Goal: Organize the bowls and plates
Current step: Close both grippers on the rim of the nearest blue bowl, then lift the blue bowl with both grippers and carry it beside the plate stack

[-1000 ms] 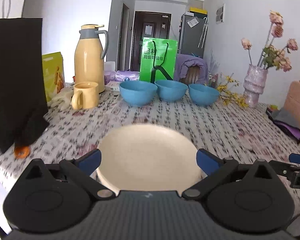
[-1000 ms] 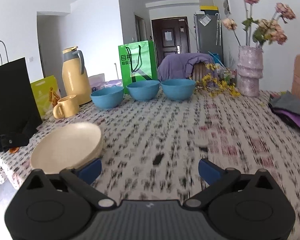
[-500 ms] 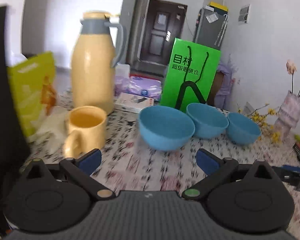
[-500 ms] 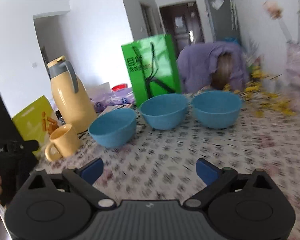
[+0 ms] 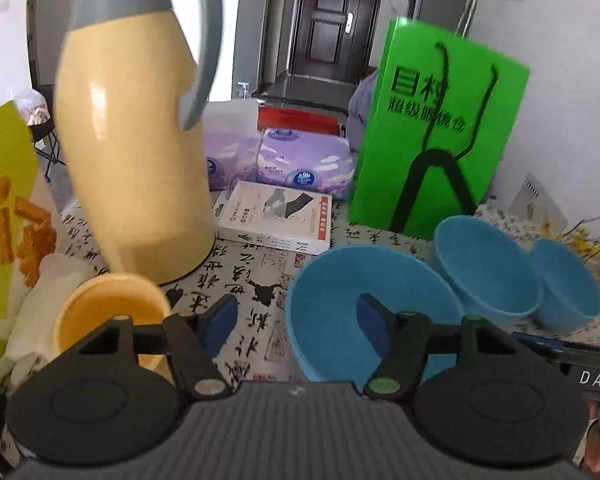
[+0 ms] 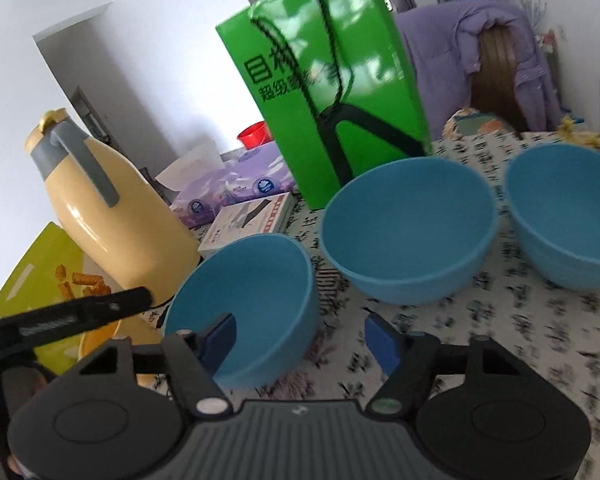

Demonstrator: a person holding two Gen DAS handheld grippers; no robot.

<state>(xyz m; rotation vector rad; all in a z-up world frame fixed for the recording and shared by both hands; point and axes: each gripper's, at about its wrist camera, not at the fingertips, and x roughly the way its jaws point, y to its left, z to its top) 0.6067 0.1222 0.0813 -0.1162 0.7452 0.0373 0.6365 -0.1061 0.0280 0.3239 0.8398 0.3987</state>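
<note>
Closing but not yet gripping, the left gripper (image 5: 296,322) straddles the near-left rim of the leftmost blue bowl (image 5: 340,304), while the right gripper (image 6: 300,338), its jaws also narrowing, straddles that same bowl's right wall. It stands beside the yellow thermos (image 5: 136,152), first in a row with the middle bowl (image 6: 408,236) and right bowl (image 6: 564,216) toward the table's far edge. Judging by this, bowl-stacking is beginning; next comes clamping the rim firmly, then lifting clear of the yellow mug (image 5: 108,316).

Matt blue plastic-looking bowls (image 6: 410,236) stand on a printed cloth (image 6: 540,312). Behind them, a glossy green paper bag (image 5: 436,128); left, a glossy smooth yellow flask (image 5: 132,148).
</note>
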